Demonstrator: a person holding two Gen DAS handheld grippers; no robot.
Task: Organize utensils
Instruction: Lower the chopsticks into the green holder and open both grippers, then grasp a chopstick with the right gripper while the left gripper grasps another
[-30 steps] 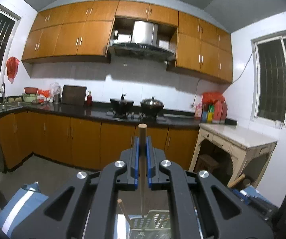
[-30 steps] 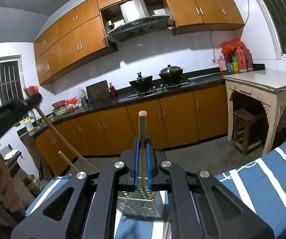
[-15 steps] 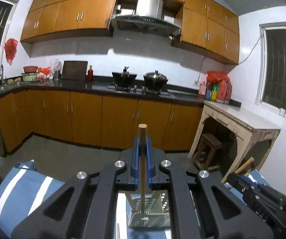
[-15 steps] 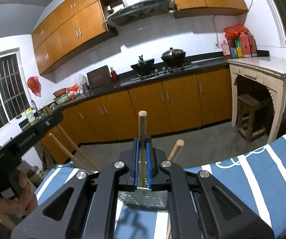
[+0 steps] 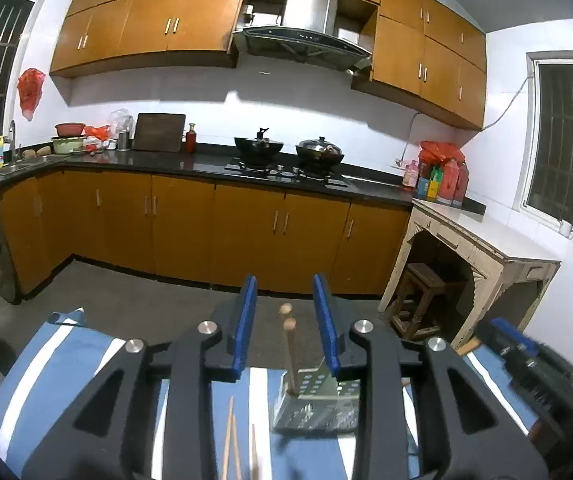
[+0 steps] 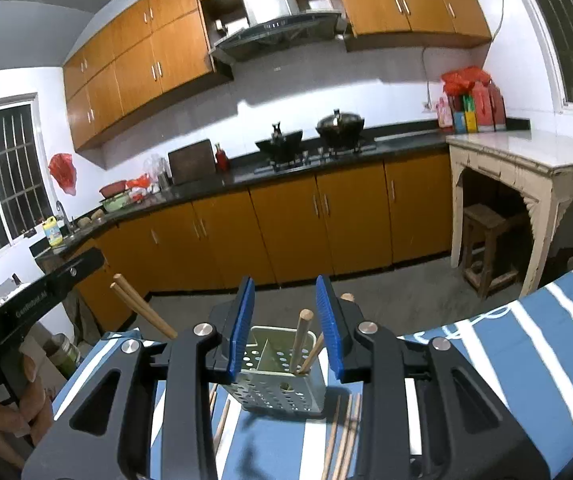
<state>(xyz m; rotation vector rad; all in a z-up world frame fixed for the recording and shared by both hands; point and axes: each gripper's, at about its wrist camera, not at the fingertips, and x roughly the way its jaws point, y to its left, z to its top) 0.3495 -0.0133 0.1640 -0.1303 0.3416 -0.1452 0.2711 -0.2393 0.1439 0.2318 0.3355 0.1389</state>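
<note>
A pale perforated utensil holder (image 6: 278, 376) stands on a blue and white striped cloth (image 6: 526, 352). Wooden chopsticks (image 6: 300, 338) stand in its right compartment. My right gripper (image 6: 285, 324) is open just above the holder, jaws wide, holding nothing. My left gripper (image 5: 286, 324) is open too, over the same holder (image 5: 314, 404), with two chopstick ends (image 5: 288, 326) showing between its jaws. Loose chopsticks lie on the cloth in front of the holder (image 6: 344, 436) and in the left wrist view (image 5: 230, 444). Two more chopsticks (image 6: 142, 306) stick up at the left of the right wrist view.
The left gripper body (image 6: 34, 296) and the hand holding it sit at the left of the right wrist view. Beyond the cloth are orange kitchen cabinets (image 5: 246, 232), a black counter with pans (image 5: 286, 152) and a white side table (image 5: 486, 240) with a stool under it.
Both grippers were shut on a chopstick each; now both are open and the chopsticks stand in the holder. Both views have tilted down towards the holder.
</note>
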